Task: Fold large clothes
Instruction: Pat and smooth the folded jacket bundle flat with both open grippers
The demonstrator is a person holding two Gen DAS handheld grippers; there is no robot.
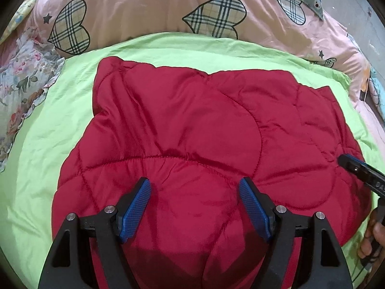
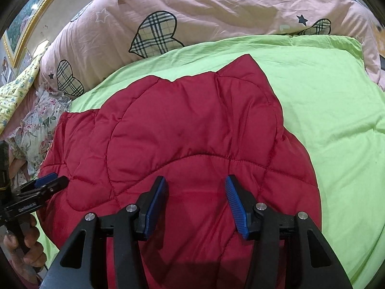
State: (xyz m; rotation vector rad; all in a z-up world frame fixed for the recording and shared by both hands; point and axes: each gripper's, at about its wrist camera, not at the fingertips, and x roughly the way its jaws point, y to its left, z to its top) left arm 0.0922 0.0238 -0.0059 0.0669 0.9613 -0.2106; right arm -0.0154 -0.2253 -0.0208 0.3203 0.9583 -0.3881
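A red quilted padded garment (image 1: 192, 132) lies folded and fairly flat on a lime-green sheet (image 1: 60, 132); it also shows in the right wrist view (image 2: 187, 130). My left gripper (image 1: 195, 185) hovers open and empty over the garment's near part. My right gripper (image 2: 196, 183) is also open and empty above the garment's near part. The right gripper shows at the right edge of the left wrist view (image 1: 361, 171), and the left gripper at the left edge of the right wrist view (image 2: 45, 183), each over an edge of the garment.
A pink quilt with plaid hearts (image 1: 144, 7) is heaped at the back of the bed (image 2: 216, 7). A floral fabric (image 1: 21, 79) lies at the left. The green sheet (image 2: 336, 120) extends to the right of the garment. A gold picture frame (image 2: 31, 16) is at the far left.
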